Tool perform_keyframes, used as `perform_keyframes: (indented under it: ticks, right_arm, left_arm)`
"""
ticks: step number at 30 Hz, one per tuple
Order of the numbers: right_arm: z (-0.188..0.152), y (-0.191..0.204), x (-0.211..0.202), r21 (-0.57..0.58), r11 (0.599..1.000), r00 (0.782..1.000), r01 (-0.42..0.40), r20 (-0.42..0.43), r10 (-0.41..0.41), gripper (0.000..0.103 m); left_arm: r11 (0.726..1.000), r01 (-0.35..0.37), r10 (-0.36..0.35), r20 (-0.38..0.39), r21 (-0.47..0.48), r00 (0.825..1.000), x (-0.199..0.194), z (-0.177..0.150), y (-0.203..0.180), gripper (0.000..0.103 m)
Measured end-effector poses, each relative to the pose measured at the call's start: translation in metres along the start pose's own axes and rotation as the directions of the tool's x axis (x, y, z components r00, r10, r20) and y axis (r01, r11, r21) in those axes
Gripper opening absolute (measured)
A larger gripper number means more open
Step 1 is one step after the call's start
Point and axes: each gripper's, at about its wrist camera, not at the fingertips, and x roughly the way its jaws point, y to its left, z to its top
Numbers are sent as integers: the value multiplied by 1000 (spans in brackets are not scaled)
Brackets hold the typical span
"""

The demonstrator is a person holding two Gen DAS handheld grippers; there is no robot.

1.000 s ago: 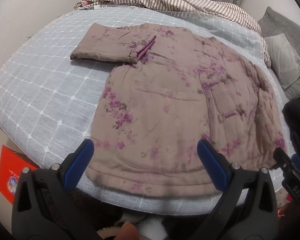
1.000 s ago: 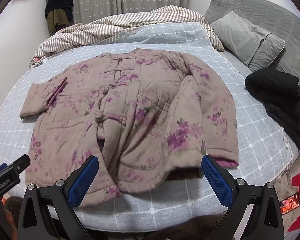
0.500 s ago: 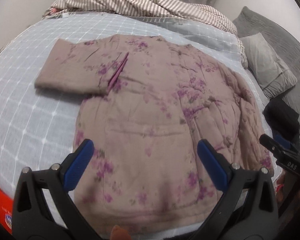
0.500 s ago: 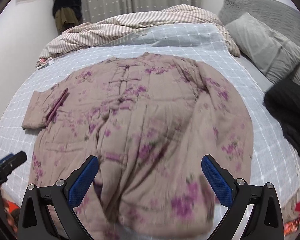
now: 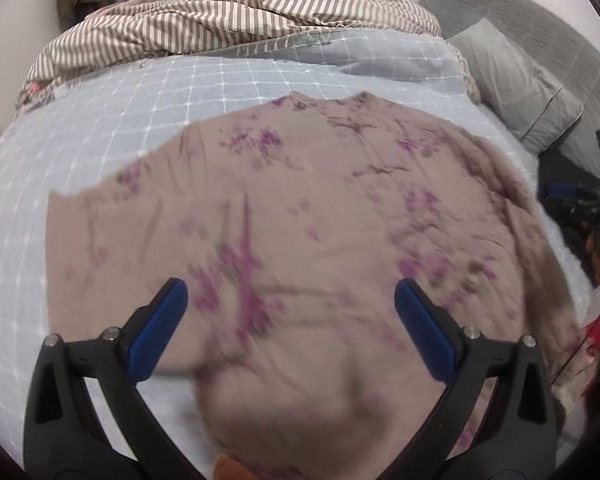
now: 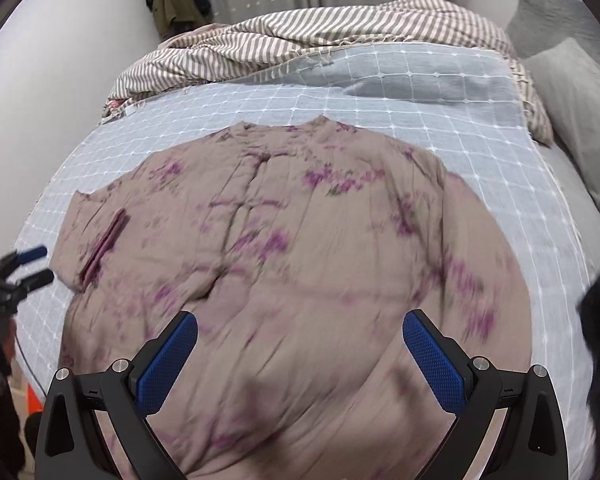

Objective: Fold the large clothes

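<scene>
Jacket (image 6: 300, 264) lies spread flat, front up, on the bed (image 6: 480, 128), likely laid out for folding. Left gripper (image 5: 290, 314) and right gripper (image 6: 300, 350) hover over its lower half, fingers spread wide, holding nothing. One sleeve (image 5: 112, 232) extends sideways, probably the first fold.

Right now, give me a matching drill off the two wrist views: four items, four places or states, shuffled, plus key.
Items:
1. floral jacket
2. striped duvet
3. grey pillow
4. right gripper

Places or states:
A. bunched at the far end of the bed
B. jaws wide open, holding nothing
C. spread front up on the blue checked cover
D. at the bed's right edge

Pairs: 1-C, 2-A, 3-D, 4-B
</scene>
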Motion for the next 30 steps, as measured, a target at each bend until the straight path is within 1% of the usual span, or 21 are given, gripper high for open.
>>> perform_keyframes:
  ticks: [2,3,5,6,8,10,11,12,13,14,15,17,20,22,23,24,25,26,27,28,30]
  right_arm:
    - [24,-28,17,1,1000,1000,24,-11,-24,103]
    - [34,-43,26,27,999,999,40,-15,-39,103]
    - [51,-71,42,76,996,998,53,-19,-51,103]
    - [62,-90,52,116,991,997,71,-11,-70,103]
    - [77,-113,68,149,985,996,91,-12,-91,103]
    - [90,-138,88,186,977,995,100,-30,-97,102]
    - [96,-152,100,211,971,994,110,-37,-104,101]
    - [99,-161,107,230,967,994,110,-42,-103,96]
    - [102,-173,115,260,960,995,101,-49,-92,86]
    - [104,-185,123,301,949,996,90,-52,-78,81]
    - [105,-197,132,346,936,998,60,-51,-45,73]
    - [105,-214,150,397,918,998,12,-61,14,72]
    - [100,-213,183,412,910,987,-41,-126,101,72]
    - [94,-204,196,397,918,985,-16,-153,83,72]
    - [93,-199,198,381,924,988,8,-145,51,71]
    - [92,-194,195,365,931,992,36,-128,12,59]
    - [92,-191,192,362,931,993,48,-115,-7,37]
    - [91,-188,186,372,927,996,37,-92,-2,30]
    - [90,-185,178,379,924,997,44,-70,-18,22]
    - [89,-179,169,367,928,998,58,-46,-44,18]
    - [91,-158,148,280,956,995,91,15,-99,15]
  left_arm:
    - [998,-52,52,-9,35,999,21,25,19,103]
    - [997,-71,72,-16,42,997,31,35,28,103]
    - [989,-142,143,-25,31,989,61,61,56,103]
    - [987,-159,159,-26,19,987,73,70,69,103]
    - [986,-168,167,-37,-20,985,98,87,95,102]
    - [981,-184,182,-48,-53,982,117,97,115,94]
    - [979,-190,187,-57,-72,981,129,102,126,93]
    - [977,-192,187,-64,-88,980,139,105,134,92]
    - [977,-185,178,-71,-105,981,147,108,142,91]
    - [977,-167,157,-81,-133,984,158,109,153,91]
    - [976,-156,144,-81,-153,986,163,110,158,90]
    - [972,-102,86,-81,-212,993,176,112,172,90]
    - [963,-67,38,-115,-262,993,194,110,183,90]
    - [962,-59,23,-135,-267,991,203,109,184,90]
    - [964,-60,25,-137,-260,990,203,111,184,90]
    - [965,-62,27,-141,-254,990,203,111,183,89]
    - [967,-56,20,-146,-249,989,201,111,180,84]
    - [967,-48,12,-146,-248,989,199,110,180,78]
    - [967,-33,-4,-147,-251,989,197,111,180,64]
    - [965,-15,-24,-146,-261,989,191,109,177,45]
    - [960,20,-56,-123,-281,991,179,105,172,20]
